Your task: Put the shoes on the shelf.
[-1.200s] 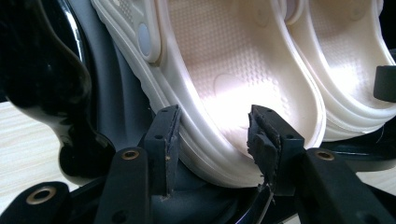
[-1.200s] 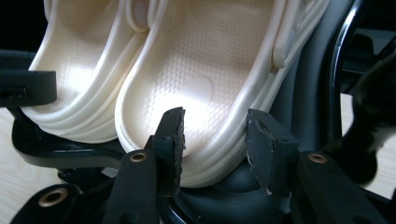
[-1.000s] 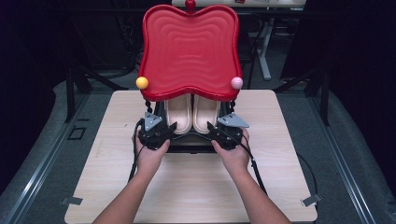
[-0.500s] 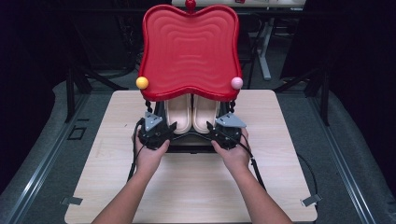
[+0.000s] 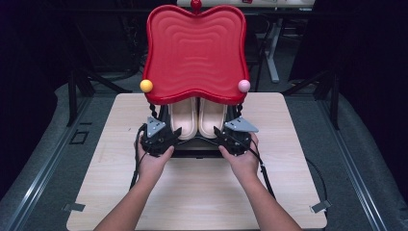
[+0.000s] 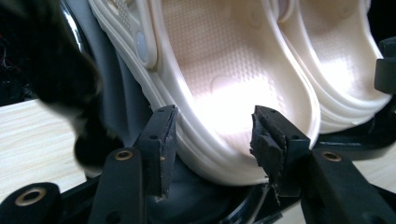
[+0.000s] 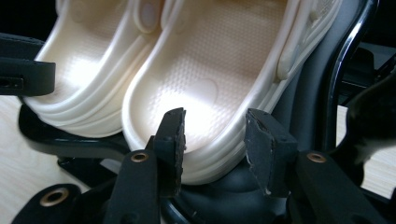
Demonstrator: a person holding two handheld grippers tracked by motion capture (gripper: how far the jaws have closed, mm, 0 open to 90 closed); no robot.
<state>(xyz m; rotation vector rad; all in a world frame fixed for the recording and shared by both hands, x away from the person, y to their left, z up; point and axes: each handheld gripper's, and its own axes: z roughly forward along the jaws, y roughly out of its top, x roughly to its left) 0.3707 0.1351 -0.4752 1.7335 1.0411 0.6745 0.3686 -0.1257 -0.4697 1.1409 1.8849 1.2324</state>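
Two cream clogs stand heel-down, side by side, on a black rack [image 5: 195, 150] under a big red wavy tray [image 5: 195, 53]. My left gripper [image 5: 171, 134] sits at the heel of the left clog [image 5: 183, 118]. In the left gripper view this gripper [image 6: 212, 140] is open, its jaws on either side of that clog's [image 6: 219, 79] heel rim. My right gripper [image 5: 220, 134] is at the right clog [image 5: 211, 118]. In the right gripper view it [image 7: 215, 140] is open too, jaws flanking that clog's [image 7: 210, 60] heel.
The rack stands at the back middle of a light wooden table [image 5: 202, 192]. A yellow ball [image 5: 146, 85] and a pink ball [image 5: 244, 85] tip the tray's lower corners, just above my grippers. Dark floor and chair legs surround the table.
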